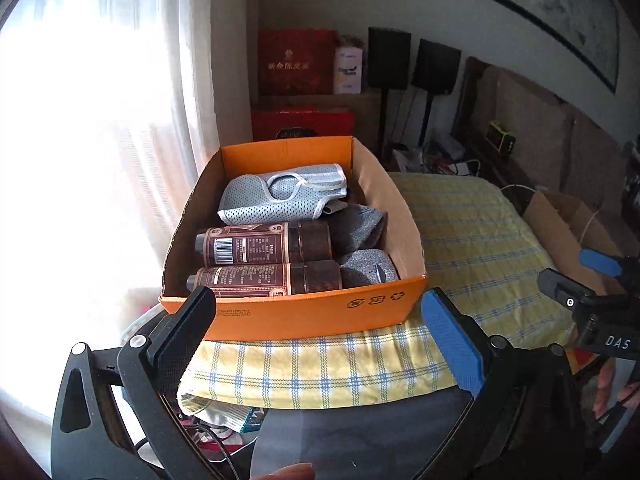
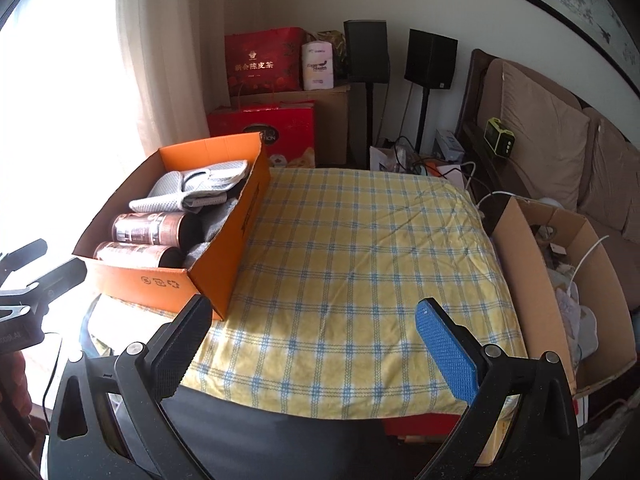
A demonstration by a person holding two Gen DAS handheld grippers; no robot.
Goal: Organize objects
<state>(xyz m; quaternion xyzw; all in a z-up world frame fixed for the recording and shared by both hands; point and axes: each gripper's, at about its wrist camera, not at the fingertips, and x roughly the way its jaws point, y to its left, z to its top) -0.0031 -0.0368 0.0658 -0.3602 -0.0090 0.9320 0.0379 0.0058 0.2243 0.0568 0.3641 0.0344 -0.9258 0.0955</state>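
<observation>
An orange cardboard box [image 1: 304, 312] stands on the left part of a yellow checked cloth [image 2: 360, 264]. In it lie two brown bottles [image 1: 264, 244], side by side, a light mesh brace [image 1: 280, 196] behind them and grey socks [image 1: 360, 228] to their right. My left gripper [image 1: 316, 320] is open and empty just in front of the box's near wall. My right gripper [image 2: 316, 332] is open and empty over the cloth's front edge, to the right of the box [image 2: 244, 216]. The right gripper also shows at the right edge of the left wrist view [image 1: 580, 284].
A brown open carton [image 2: 532, 280] with cables and cloths stands right of the cloth. Red gift boxes [image 2: 264, 62] and two black speakers [image 2: 366, 52] stand at the back wall. A sofa [image 2: 560, 140] is at the right, a bright curtained window [image 2: 80, 80] at the left.
</observation>
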